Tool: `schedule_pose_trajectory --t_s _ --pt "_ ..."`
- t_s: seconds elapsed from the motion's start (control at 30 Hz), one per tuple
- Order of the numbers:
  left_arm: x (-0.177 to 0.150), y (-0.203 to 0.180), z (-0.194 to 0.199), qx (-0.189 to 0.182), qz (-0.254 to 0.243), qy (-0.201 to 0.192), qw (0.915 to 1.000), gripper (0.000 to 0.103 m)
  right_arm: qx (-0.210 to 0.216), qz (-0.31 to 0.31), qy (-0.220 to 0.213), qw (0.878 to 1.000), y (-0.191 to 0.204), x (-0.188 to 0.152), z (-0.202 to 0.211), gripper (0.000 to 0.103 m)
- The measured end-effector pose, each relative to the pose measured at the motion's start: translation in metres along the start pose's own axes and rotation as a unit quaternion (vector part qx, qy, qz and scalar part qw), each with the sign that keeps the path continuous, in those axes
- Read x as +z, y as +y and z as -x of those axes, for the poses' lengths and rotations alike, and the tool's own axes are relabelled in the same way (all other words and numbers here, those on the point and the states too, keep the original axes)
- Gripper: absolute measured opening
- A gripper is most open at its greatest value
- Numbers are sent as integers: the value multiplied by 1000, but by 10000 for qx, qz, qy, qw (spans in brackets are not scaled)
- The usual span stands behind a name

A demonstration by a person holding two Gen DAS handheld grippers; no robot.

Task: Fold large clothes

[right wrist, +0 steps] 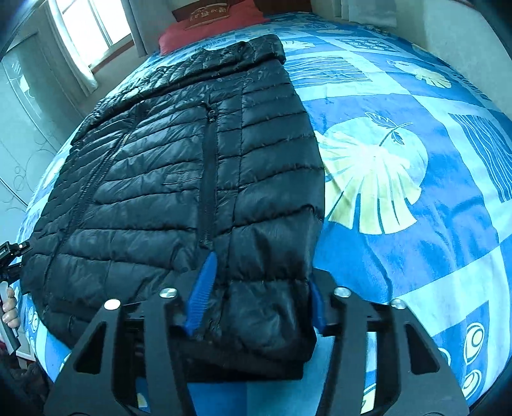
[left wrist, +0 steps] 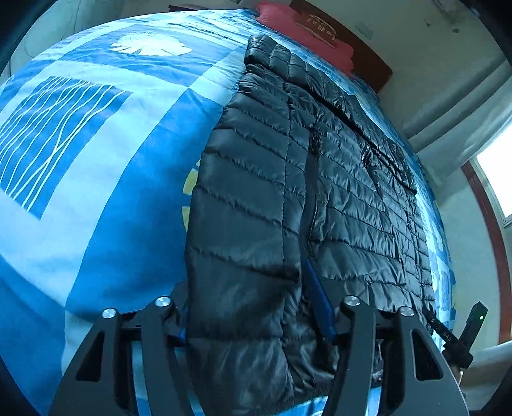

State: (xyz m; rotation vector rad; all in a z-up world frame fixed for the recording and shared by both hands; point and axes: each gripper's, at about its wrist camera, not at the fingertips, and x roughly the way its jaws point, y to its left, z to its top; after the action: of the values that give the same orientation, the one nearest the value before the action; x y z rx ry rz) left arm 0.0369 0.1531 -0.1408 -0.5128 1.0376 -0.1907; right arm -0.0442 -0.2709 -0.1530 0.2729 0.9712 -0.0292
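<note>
A black quilted puffer jacket (left wrist: 288, 179) lies flat on a bed, front up, collar at the far end; it also shows in the right wrist view (right wrist: 192, 153). My left gripper (left wrist: 256, 320) is open with its blue-padded fingers (left wrist: 320, 304) on either side of the jacket's near left hem corner. My right gripper (right wrist: 256, 304) is open too, its blue pads (right wrist: 201, 297) straddling the near right hem corner. The hem fabric fills the gap between each pair of fingers. The other gripper's handle shows at the edge of each view (left wrist: 460, 332) (right wrist: 9, 256).
The bed has a blue and white leaf-print cover (left wrist: 96, 160) (right wrist: 400, 179). A red pillow (left wrist: 304, 35) (right wrist: 211, 22) lies at the headboard. A window (right wrist: 86, 28) and curtain are beside the bed. A hand (right wrist: 9, 310) shows at far left.
</note>
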Motion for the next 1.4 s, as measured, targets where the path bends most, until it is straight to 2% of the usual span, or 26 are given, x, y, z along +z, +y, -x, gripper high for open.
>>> schedule_pose_trajectory --t_s 0.07,0.2,0.27,0.3,0.43,0.73,0.83,1.03,1.2,1.4 --pt "-3 3 2 -109 67 48 9999 48 119 -70 10 9999 1 -1 1 30" --pt "-11 4 5 -195 153 27 9997 37 258 -207 -42 9994 -2 0 4 21" --pt "-12 5 8 -218 226 -56 9995 22 383 -332 -78 9987 -4 2 8 18" --pt "-12 6 11 -240 274 -91 9993 19 440 -383 -102 9982 -5 3 11 16" --pt "-4 2 28 -469 368 -344 9976 13 757 -552 -315 9951 -6 10 26 13" --pt "14 -33 76 -1037 54 -966 9899 10 1292 -421 -891 9867 12 31 75 12" --pt "16 -39 90 -1269 84 -1052 9863 10 1478 -434 -1020 9828 14 33 90 12" --pt "20 -45 113 -1511 108 -1234 9807 10 1667 -470 -1278 9766 11 41 115 12" --pt "27 -45 120 -1537 117 -1350 9788 10 1791 -587 -1392 9722 2 55 112 12" --pt "68 -51 111 -1543 83 -1508 9764 10 2062 -861 -1546 9624 -4 97 97 12"
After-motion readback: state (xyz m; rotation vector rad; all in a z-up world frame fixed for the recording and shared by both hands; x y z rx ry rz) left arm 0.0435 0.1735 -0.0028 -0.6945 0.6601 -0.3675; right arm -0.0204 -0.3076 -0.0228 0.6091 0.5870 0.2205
